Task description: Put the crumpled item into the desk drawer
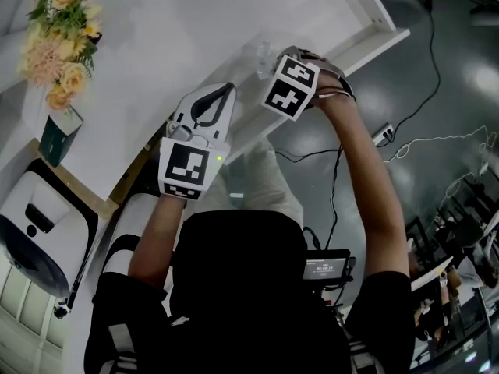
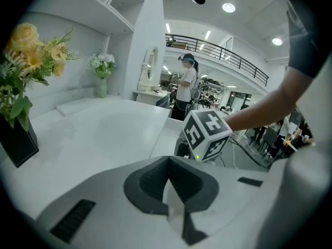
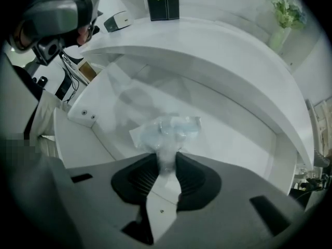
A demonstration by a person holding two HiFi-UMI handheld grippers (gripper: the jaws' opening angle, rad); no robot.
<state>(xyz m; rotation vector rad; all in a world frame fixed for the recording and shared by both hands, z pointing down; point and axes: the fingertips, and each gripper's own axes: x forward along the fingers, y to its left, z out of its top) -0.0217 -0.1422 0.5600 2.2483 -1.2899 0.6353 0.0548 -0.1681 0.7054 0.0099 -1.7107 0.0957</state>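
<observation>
The crumpled item is a wad of clear plastic film. My right gripper is shut on its lower end and holds it above the white inside of the open desk drawer. In the head view the right gripper reaches over the drawer at the desk's edge, and the wad shows just past its marker cube. My left gripper hovers over the white desk top, to the left of the right one. Its jaws are shut with nothing between them.
A dark vase of yellow and peach flowers stands on the desk at the left; it also appears in the left gripper view. Cables trail over the dark floor on the right. A person stands far off in the hall.
</observation>
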